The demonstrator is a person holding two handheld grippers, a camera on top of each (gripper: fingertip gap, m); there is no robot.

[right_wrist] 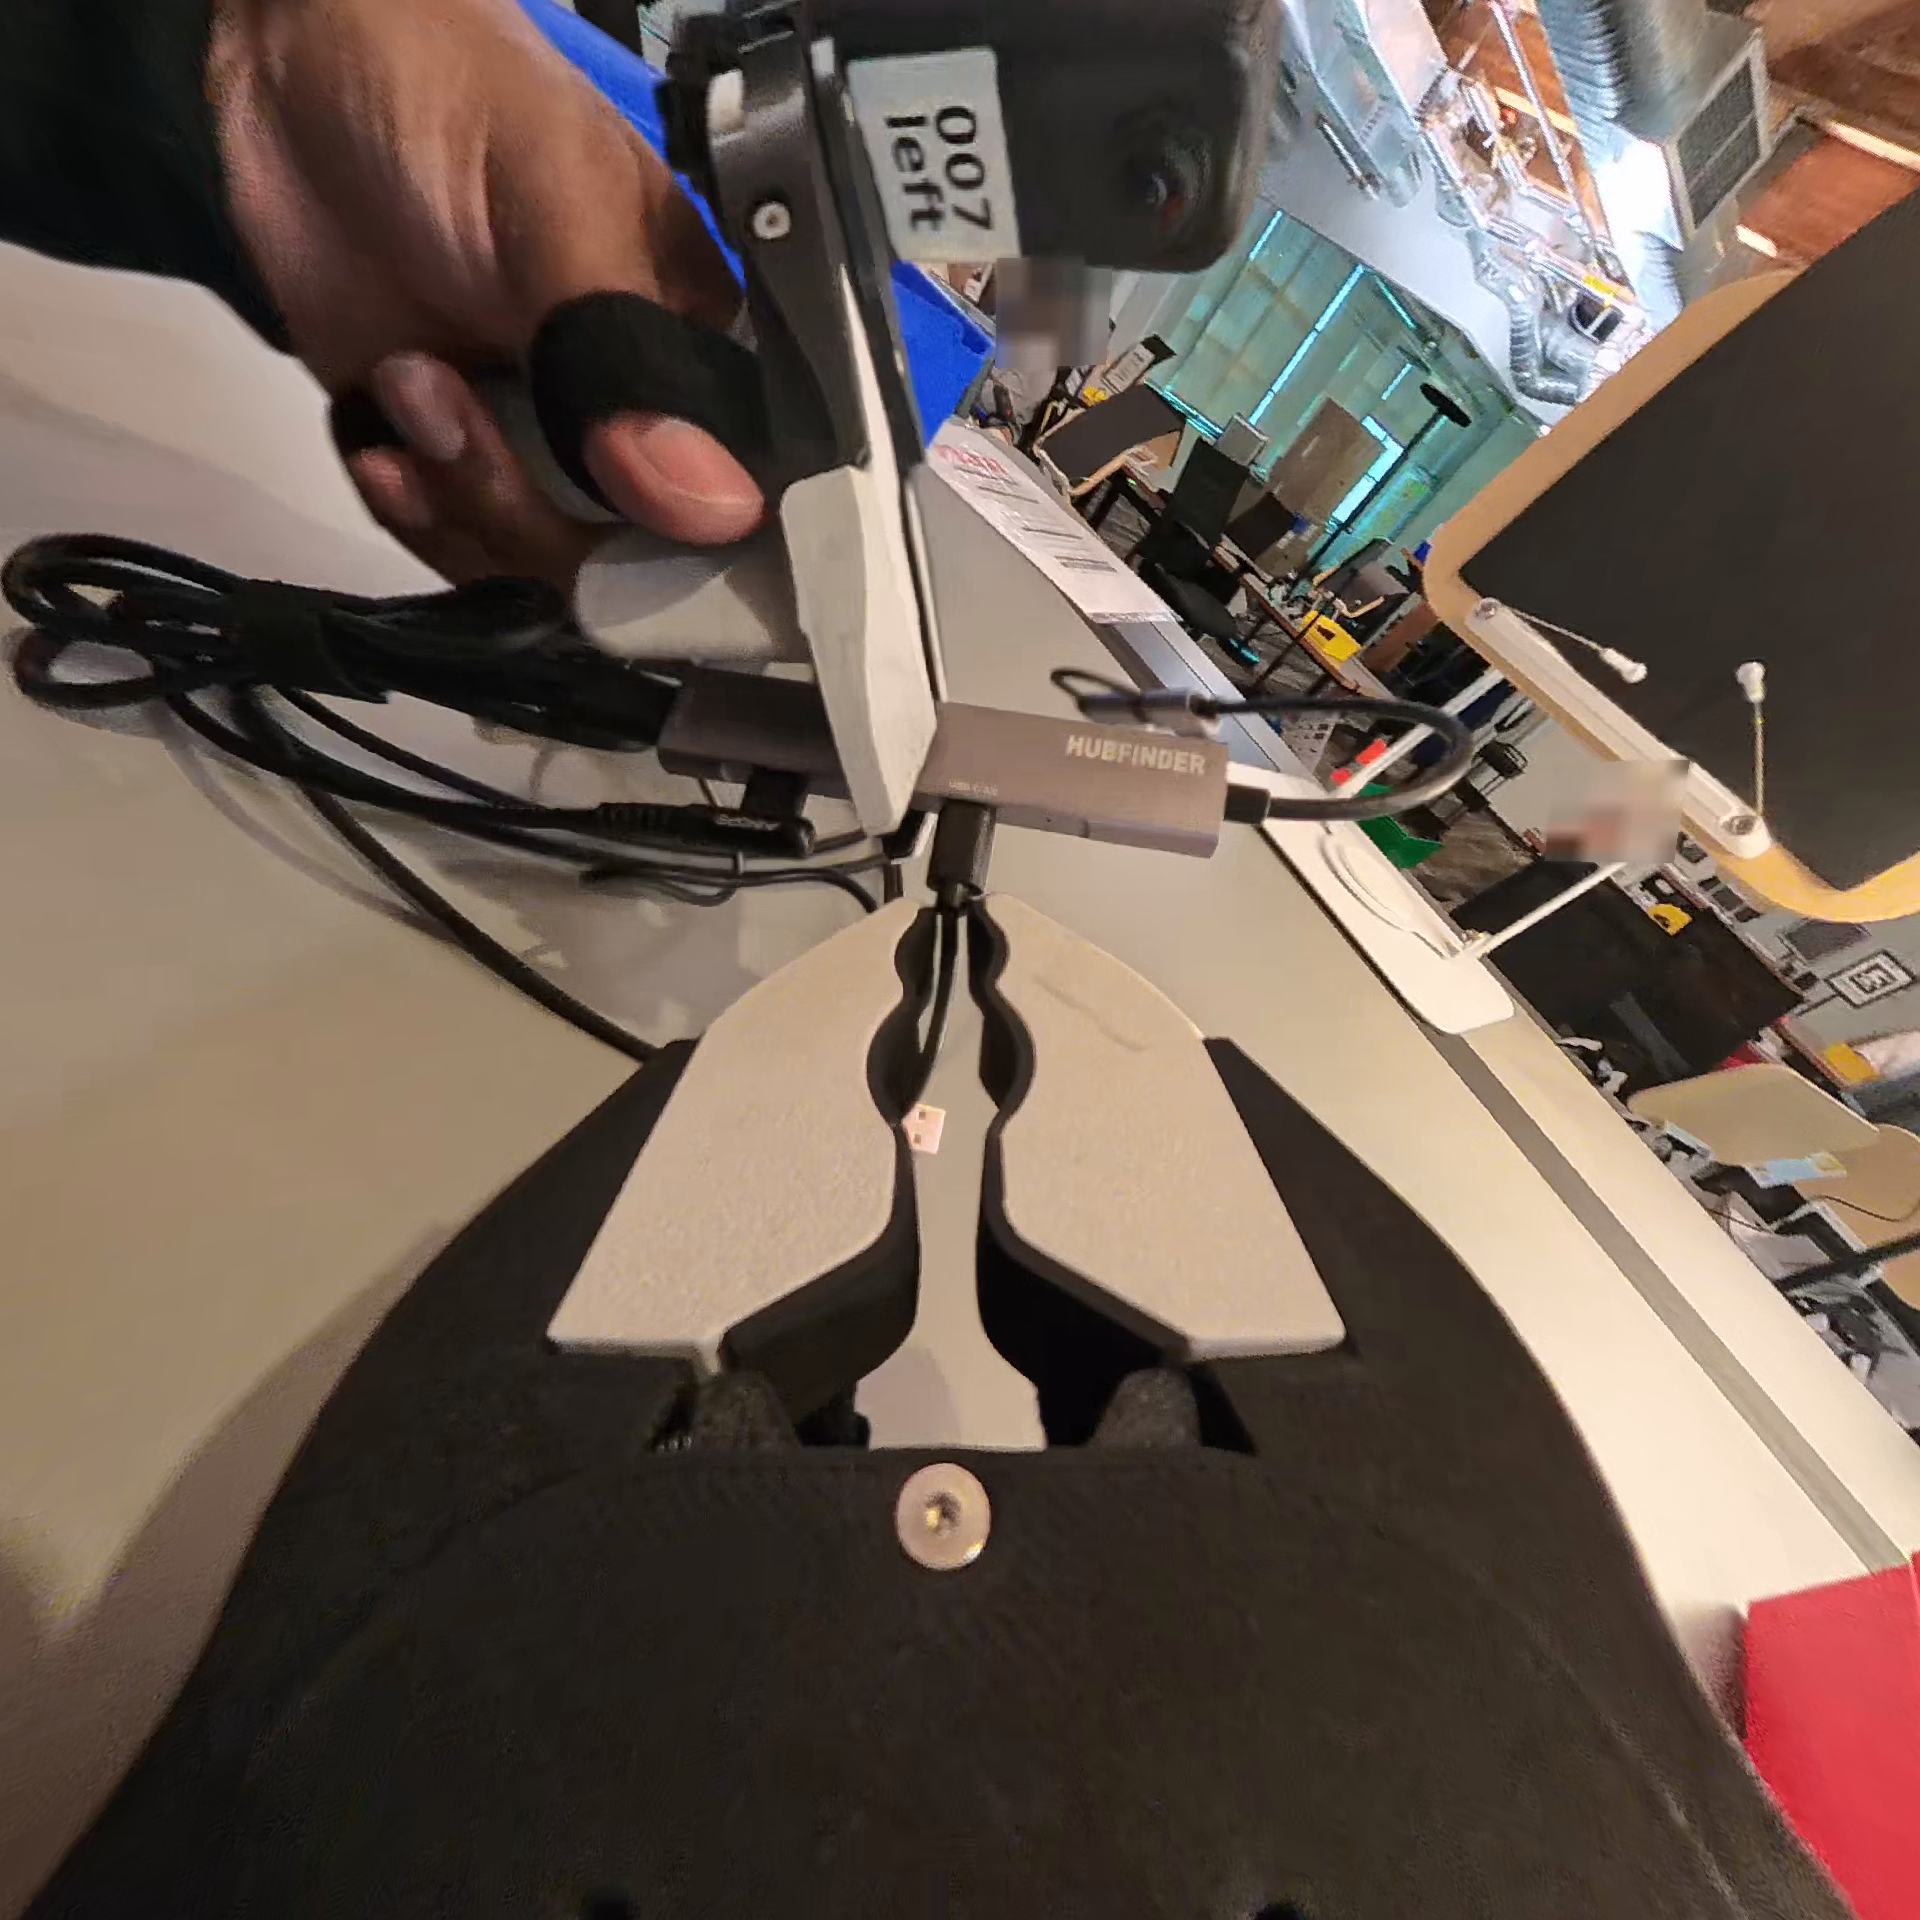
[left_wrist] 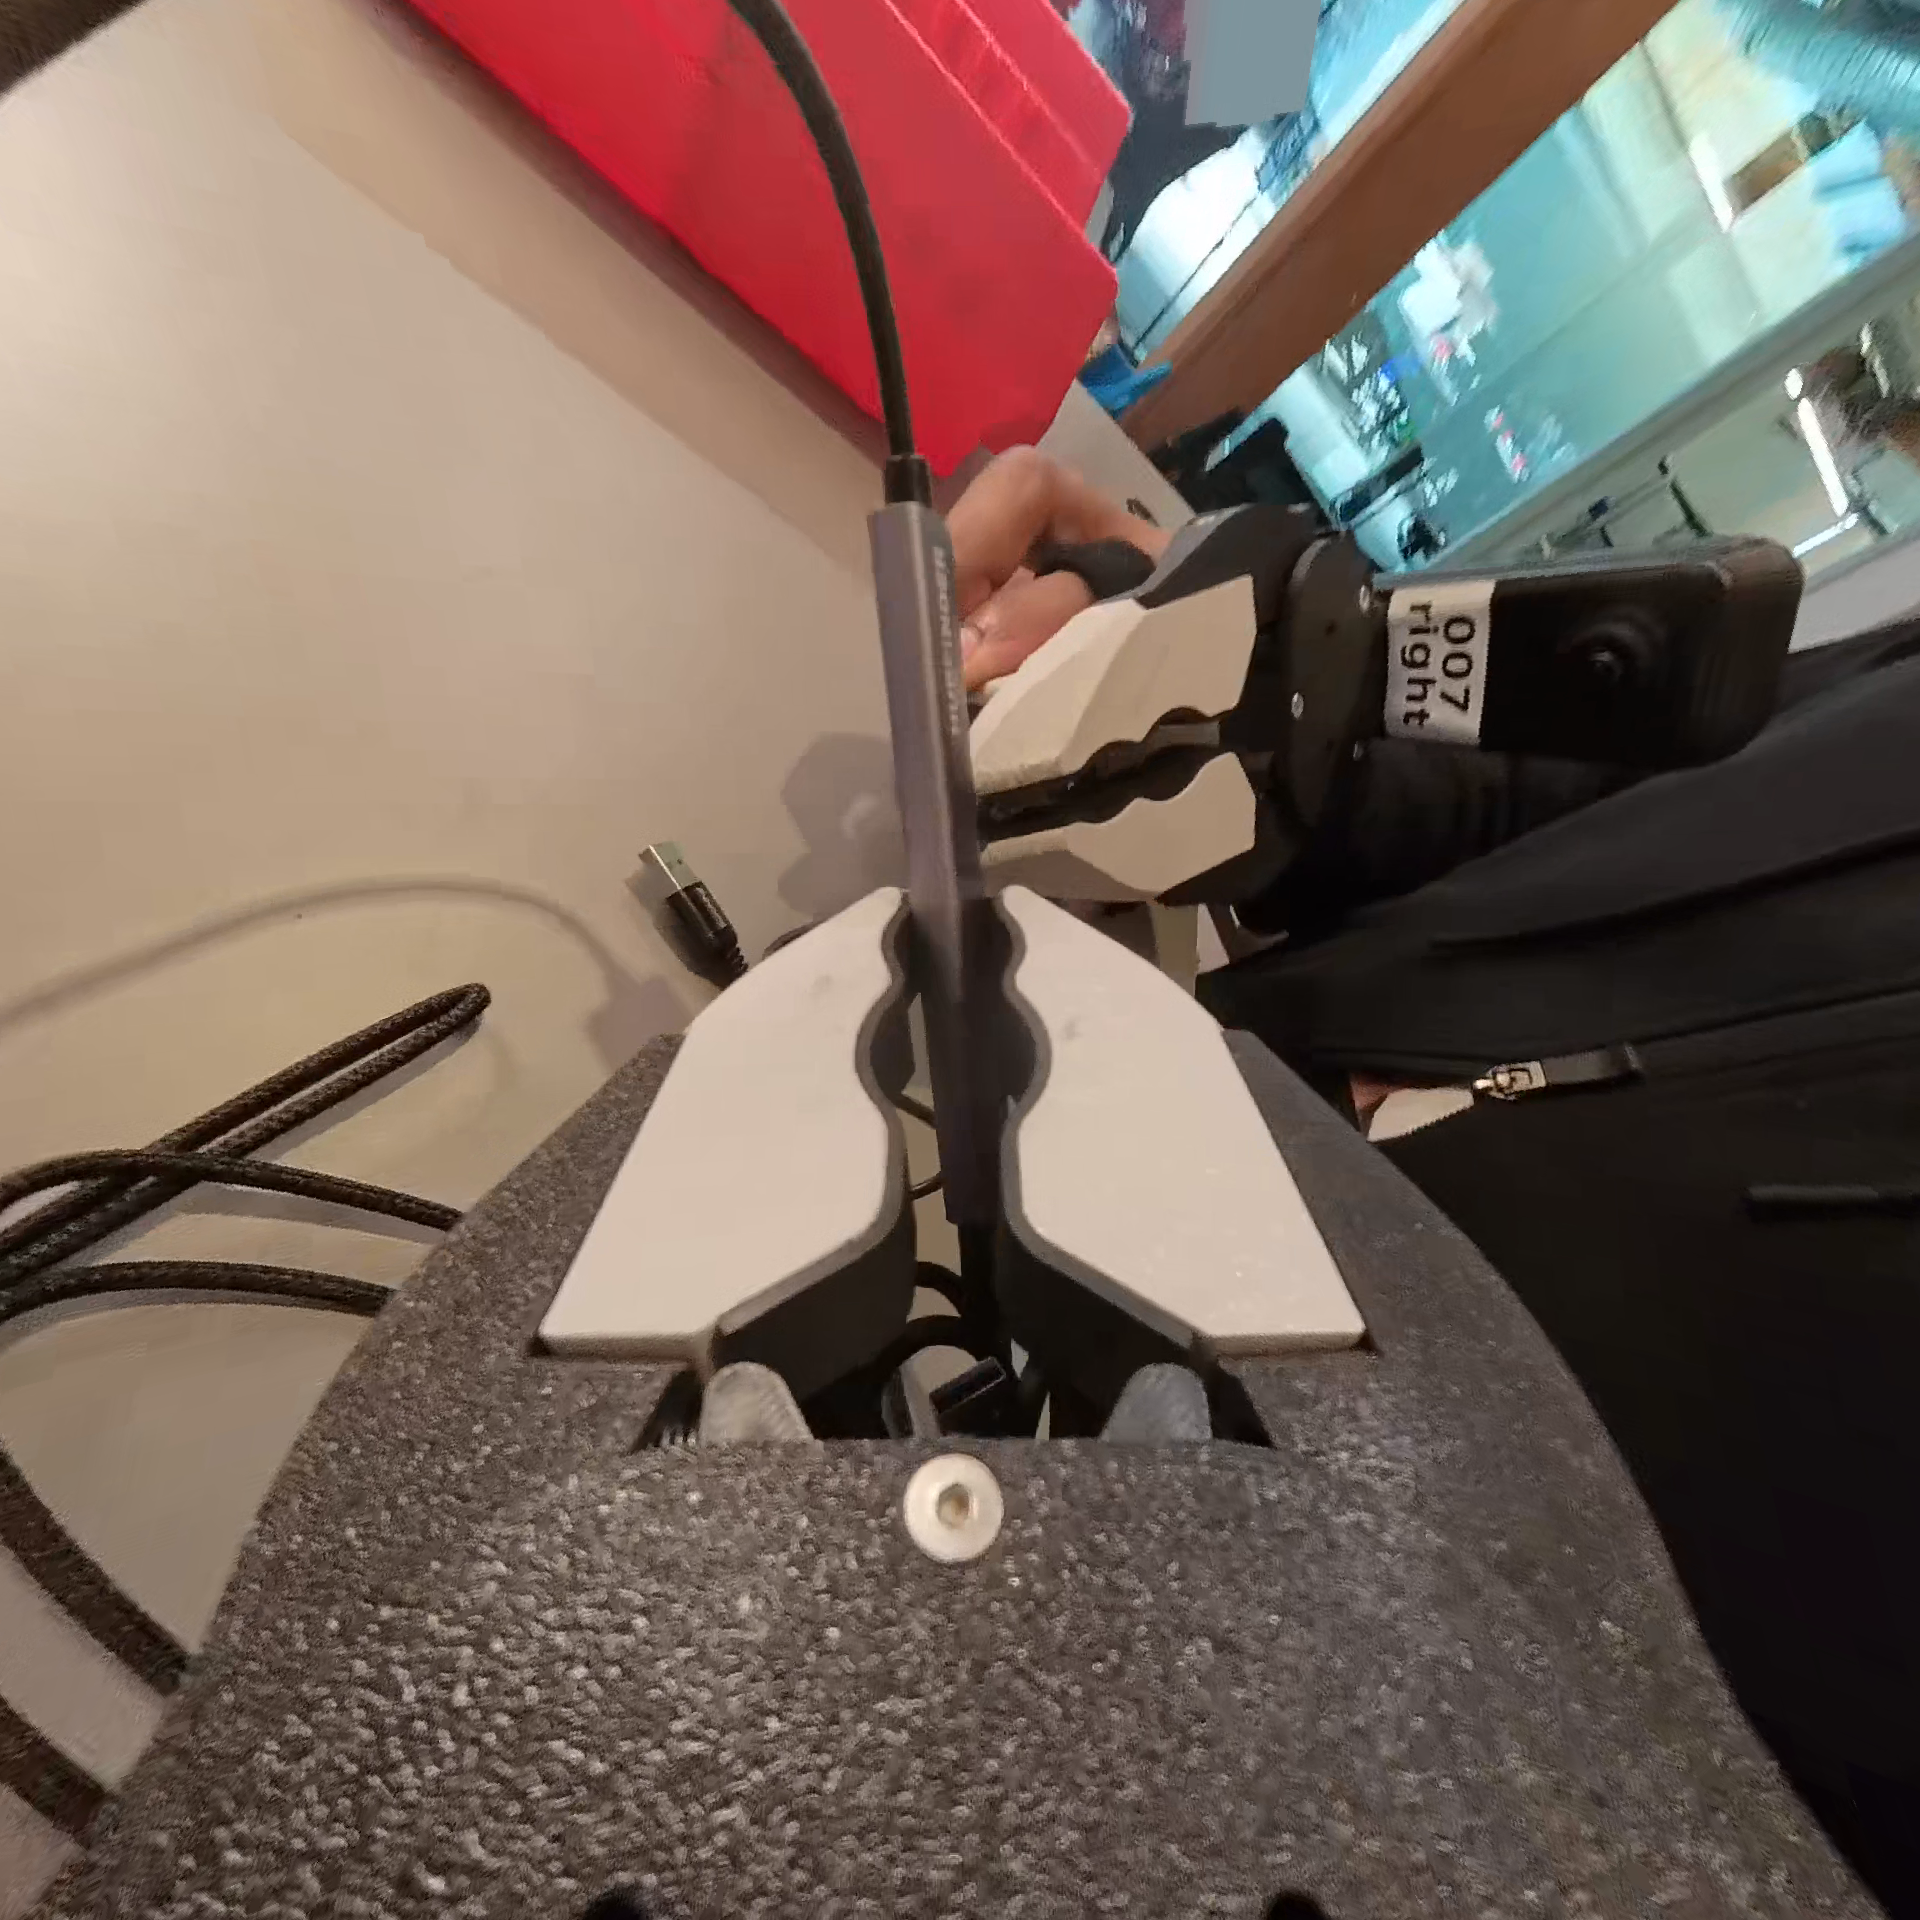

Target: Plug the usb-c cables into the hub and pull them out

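Observation:
My left gripper (left_wrist: 945,914) is shut on the grey hub (left_wrist: 925,727), holding it on edge above the table. The hub's own black lead (left_wrist: 862,260) arcs away from its far end. In the right wrist view the hub (right_wrist: 1081,774) lies crosswise in the left gripper (right_wrist: 883,790). My right gripper (right_wrist: 961,914) is shut on a thin black usb-c cable (right_wrist: 940,997) just behind its plug (right_wrist: 961,842). The plug's tip sits in a port on the hub's side. The right gripper also shows in the left wrist view (left_wrist: 997,800), beside the hub.
A loose braided plug (left_wrist: 691,899) and black cables (left_wrist: 208,1174) lie on the beige table (left_wrist: 364,623). More cables hang bundled from the hub's near end (right_wrist: 312,644). A red bin (left_wrist: 831,208) stands behind. The table edge (right_wrist: 1558,1195) runs to the right. The grippers are tip to tip, or close to it.

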